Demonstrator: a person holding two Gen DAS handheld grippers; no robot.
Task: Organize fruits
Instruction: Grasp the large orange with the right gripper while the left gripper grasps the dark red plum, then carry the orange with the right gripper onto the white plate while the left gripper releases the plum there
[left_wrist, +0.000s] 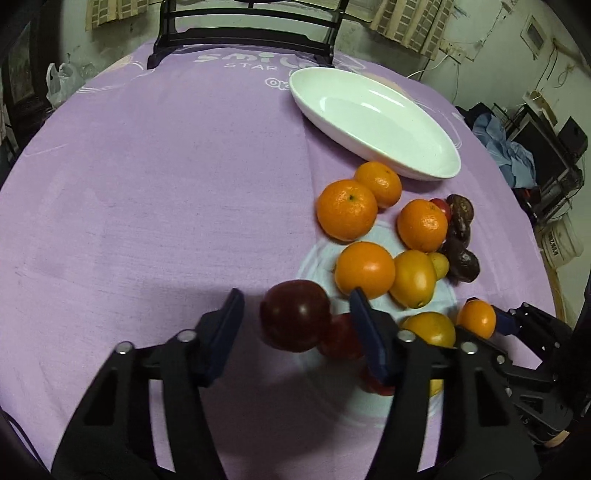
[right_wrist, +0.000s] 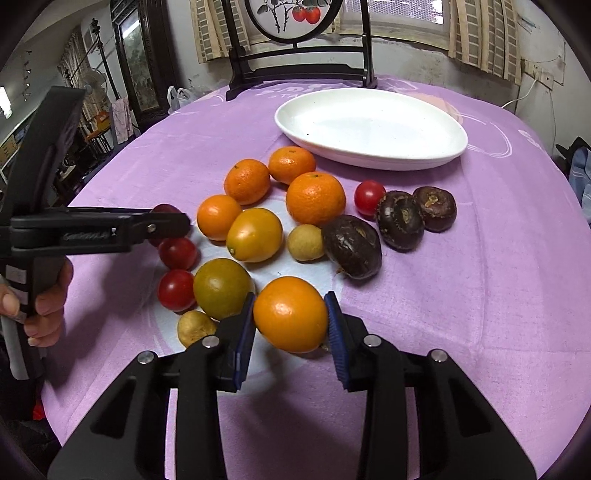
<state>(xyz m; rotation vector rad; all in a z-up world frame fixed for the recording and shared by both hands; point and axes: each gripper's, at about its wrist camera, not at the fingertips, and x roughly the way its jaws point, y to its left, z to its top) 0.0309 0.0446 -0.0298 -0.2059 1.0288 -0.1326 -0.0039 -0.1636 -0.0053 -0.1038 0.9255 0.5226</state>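
Low in the centre of the right wrist view: smooth, glossy orange fruit (right_wrist: 290, 314), round, sitting between the ribbed blue pads (right_wrist: 337, 328) of the right hand-held gripper (right_wrist: 290, 325), jaws part open, pads at or just beside its skin; firm grip cannot be told. Just left of it, a dull green-yellow round fruit (right_wrist: 221, 288), a small tan one (right_wrist: 195, 328) and two shiny red cherry tomatoes (right_wrist: 176, 290). Further up, dimpled mandarins (right_wrist: 316, 198) and three dark brown, wrinkled, flattened water chestnuts (right_wrist: 400, 219) to the right. Upper centre: oval white glazed plate (right_wrist: 439, 155), on the purple cloth of the tabletop (right_wrist: 480, 277).

Lower centre of the left wrist view: left hand-held gripper (left_wrist: 295, 314) wide open, holding nothing, a dark red glossy tomato (left_wrist: 294, 314) lying between its fingers without touching either pad. Behind the right-hand finger (left_wrist: 369, 332), more red and yellow fruit, partly hidden. At top, a dark wooden stand (left_wrist: 243, 37).
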